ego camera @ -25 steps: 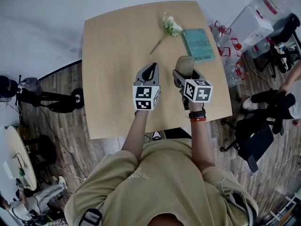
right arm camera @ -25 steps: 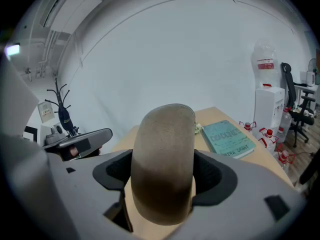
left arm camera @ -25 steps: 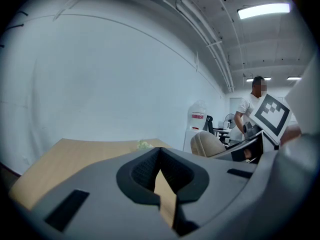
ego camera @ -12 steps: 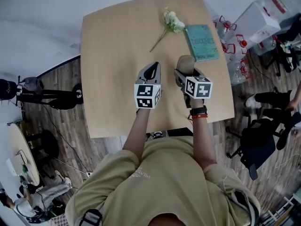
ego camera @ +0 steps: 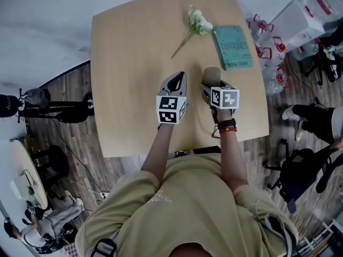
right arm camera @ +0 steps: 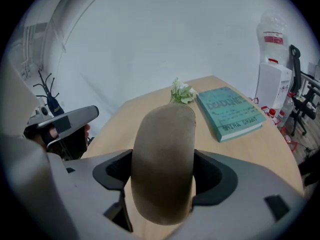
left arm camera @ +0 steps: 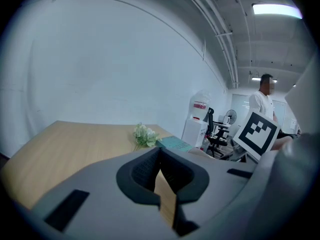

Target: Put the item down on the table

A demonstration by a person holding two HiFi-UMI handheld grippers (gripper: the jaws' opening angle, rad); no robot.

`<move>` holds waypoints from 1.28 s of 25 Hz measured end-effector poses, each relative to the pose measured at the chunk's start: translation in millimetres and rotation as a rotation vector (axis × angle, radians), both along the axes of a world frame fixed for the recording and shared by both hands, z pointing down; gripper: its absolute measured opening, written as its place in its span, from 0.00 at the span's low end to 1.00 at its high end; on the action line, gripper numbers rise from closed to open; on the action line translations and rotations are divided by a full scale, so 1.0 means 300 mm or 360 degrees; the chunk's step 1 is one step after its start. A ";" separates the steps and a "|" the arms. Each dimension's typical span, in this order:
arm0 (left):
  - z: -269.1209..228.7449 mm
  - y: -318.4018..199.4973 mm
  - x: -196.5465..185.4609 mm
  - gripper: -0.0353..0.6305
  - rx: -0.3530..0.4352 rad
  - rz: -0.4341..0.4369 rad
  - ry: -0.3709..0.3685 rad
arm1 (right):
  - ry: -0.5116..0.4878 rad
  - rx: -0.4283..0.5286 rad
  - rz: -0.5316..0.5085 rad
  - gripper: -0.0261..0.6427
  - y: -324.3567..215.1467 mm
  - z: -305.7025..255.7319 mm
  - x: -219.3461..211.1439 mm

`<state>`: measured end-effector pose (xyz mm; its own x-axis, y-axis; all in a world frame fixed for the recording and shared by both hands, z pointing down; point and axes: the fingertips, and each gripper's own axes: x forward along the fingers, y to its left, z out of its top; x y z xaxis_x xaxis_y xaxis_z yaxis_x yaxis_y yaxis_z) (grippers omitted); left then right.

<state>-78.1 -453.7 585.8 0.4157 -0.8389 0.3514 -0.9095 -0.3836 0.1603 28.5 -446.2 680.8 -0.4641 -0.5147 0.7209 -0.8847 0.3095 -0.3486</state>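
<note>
A tan, rounded oblong item sits between the jaws of my right gripper, which is shut on it over the right middle of the wooden table. In the right gripper view the item fills the gap between both pads and points toward the far edge. My left gripper hovers just to its left, jaws together with nothing in them; it shows as a narrow slit in its own view.
A white flower sprig and a teal book lie at the table's far right. Water bottles and boxes stand off the right edge, chairs beyond. A dark stand is on the floor to the left.
Both grippers stay side by side with only small shifts. The right one still grips the tan item. The person at the right edge has moved away.
</note>
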 end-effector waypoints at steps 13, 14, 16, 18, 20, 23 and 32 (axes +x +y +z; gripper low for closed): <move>0.104 -0.054 -0.027 0.09 -0.0105 -0.0032 -0.0003 | 0.0155 -0.0261 -0.0028 0.61 0.006 0.207 0.010; 0.113 -0.056 -0.028 0.09 -0.0114 -0.0033 -0.0005 | 0.0160 -0.0276 -0.0031 0.61 0.007 0.219 0.009; 0.126 -0.058 -0.033 0.09 -0.0132 -0.0034 -0.0009 | 0.0170 -0.0306 -0.0037 0.61 0.010 0.239 0.007; 0.136 -0.057 -0.038 0.09 -0.0143 -0.0035 -0.0009 | 0.0178 -0.0328 -0.0038 0.61 0.014 0.254 0.004; 0.143 -0.057 -0.039 0.09 -0.0148 -0.0035 -0.0010 | 0.0176 -0.0337 -0.0035 0.61 0.012 0.264 0.002; 0.145 -0.059 -0.041 0.09 -0.0155 -0.0037 -0.0017 | 0.0169 -0.0327 -0.0017 0.61 -0.003 0.275 -0.002; 0.146 -0.057 -0.068 0.09 -0.0164 -0.0043 -0.0025 | 0.0205 -0.0287 0.0040 0.61 -0.013 0.305 -0.010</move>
<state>-98.4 -470.7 629.6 0.3872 -0.8089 0.4425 -0.9220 -0.3412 0.1830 25.6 -450.0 772.4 -0.3507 -0.3820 0.8550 -0.9322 0.2296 -0.2798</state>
